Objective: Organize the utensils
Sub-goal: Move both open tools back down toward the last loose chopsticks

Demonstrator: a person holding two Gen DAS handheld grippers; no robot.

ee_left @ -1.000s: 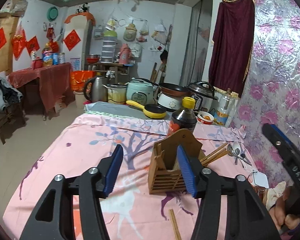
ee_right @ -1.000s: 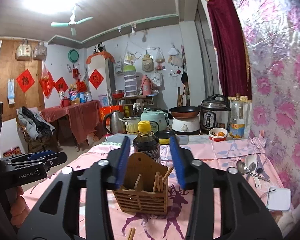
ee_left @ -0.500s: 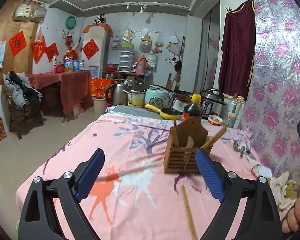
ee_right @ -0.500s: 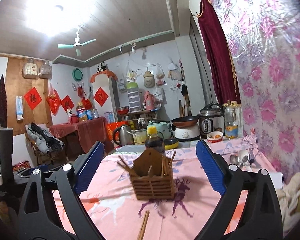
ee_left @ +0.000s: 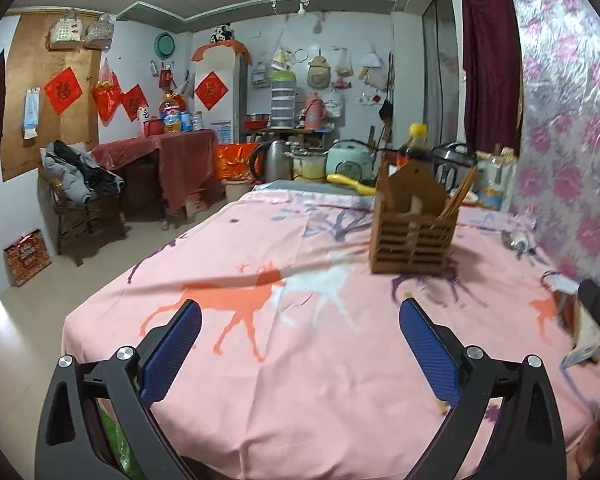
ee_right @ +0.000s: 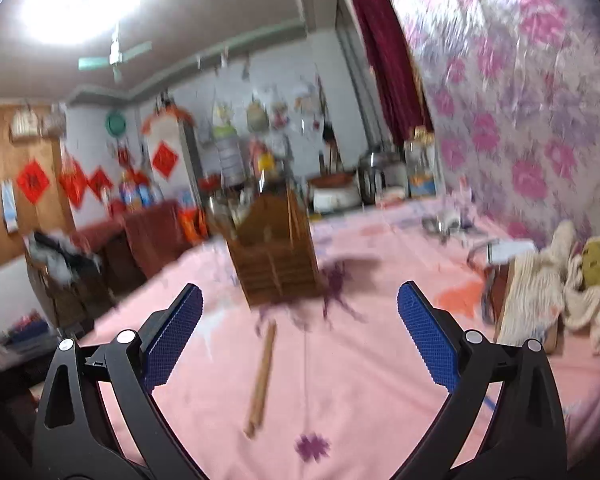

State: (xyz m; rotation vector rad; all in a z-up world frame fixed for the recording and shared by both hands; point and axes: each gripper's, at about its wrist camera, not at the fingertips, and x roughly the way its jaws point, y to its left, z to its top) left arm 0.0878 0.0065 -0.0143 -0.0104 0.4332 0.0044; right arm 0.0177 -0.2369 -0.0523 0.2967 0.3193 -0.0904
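Observation:
A slatted wooden utensil holder [ee_left: 414, 236] stands upright on the pink tablecloth [ee_left: 300, 380], with several chopsticks [ee_left: 458, 198] leaning in it. In the blurred right wrist view the holder [ee_right: 276, 256] sits ahead, and a loose pair of chopsticks [ee_right: 262, 380] lies on the cloth between it and my right gripper [ee_right: 300, 340]. Metal spoons [ee_left: 518, 240] lie by the flowered wall. My left gripper [ee_left: 300, 344] hangs low over the cloth, well short of the holder. Both grippers' jaws are opening wide, with nothing between them.
A soy sauce bottle [ee_left: 414, 144], a yellow pan handle [ee_left: 348, 184] and several cookers stand behind the holder. A white flat device [ee_right: 508, 248] and bundled towels [ee_right: 572, 280] lie near the wall on the right. The table's left edge [ee_left: 100, 292] drops to the floor.
Both grippers have drawn back from the holder and sunk toward the cloth. Their jaws have spread from half shut to wide. The holder stays in place.

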